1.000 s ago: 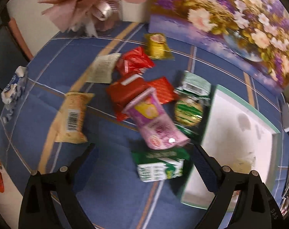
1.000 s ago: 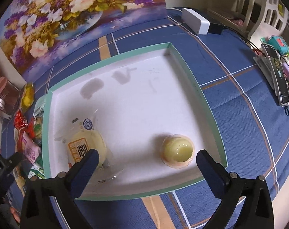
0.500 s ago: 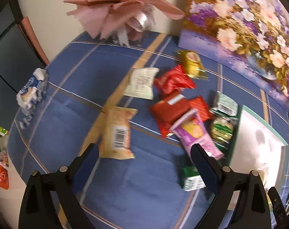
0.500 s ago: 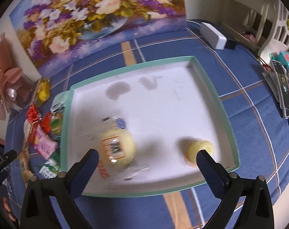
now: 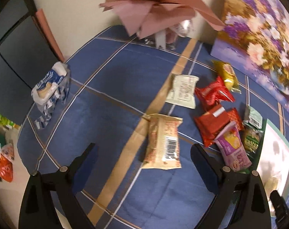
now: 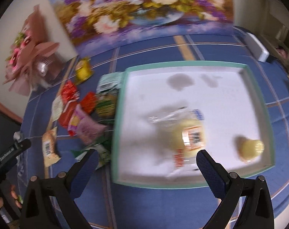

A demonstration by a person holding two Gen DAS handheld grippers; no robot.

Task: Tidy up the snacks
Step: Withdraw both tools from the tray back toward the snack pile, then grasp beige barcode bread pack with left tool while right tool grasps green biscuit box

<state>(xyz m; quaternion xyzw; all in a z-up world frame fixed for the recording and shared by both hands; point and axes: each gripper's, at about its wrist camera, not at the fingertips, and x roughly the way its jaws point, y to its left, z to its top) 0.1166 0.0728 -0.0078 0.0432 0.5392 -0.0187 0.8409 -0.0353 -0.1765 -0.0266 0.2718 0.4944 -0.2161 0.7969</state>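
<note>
Across the blue plaid-clothed surface (image 5: 110,87) the view from the left tool (image 5: 142,159) has slid away from the white shallow tray with a teal rim (image 6: 259,93) and now sits over open cloth, with a beige crinkled snack packet bearing a barcode (image 5: 163,143) lying flat between its wide-spread jaws and touched by neither; the tool holds nothing. A second ago a pink packet and a green-and-white one filled that same gap, so the left hand appears to have passed over the crowded heap for this loner. That heap, red foil wrappers (image 5: 213,93), a pink-and-yellow pouch (image 5: 233,148), a gold-wrapped sweet (image 5: 227,74) and a white paper sachet (image 5: 182,93), still lies just beside the tray's left rim, outside it. The right tool (image 6: 145,162) has also drifted leftward: its open, empty jaws now straddle the tray's left rim, where earlier they framed both items inside. Those two, a pale yellow bun in clear film with an orange label (image 6: 190,137) and a small yellow jelly cup (image 6: 249,148), rest on the tray floor, well apart. Judging by this, two snacks are stowed and most remain on the cloth; the beige packet looks like the next pick, though motion blur in the right view leaves fine detail unclear.
</note>
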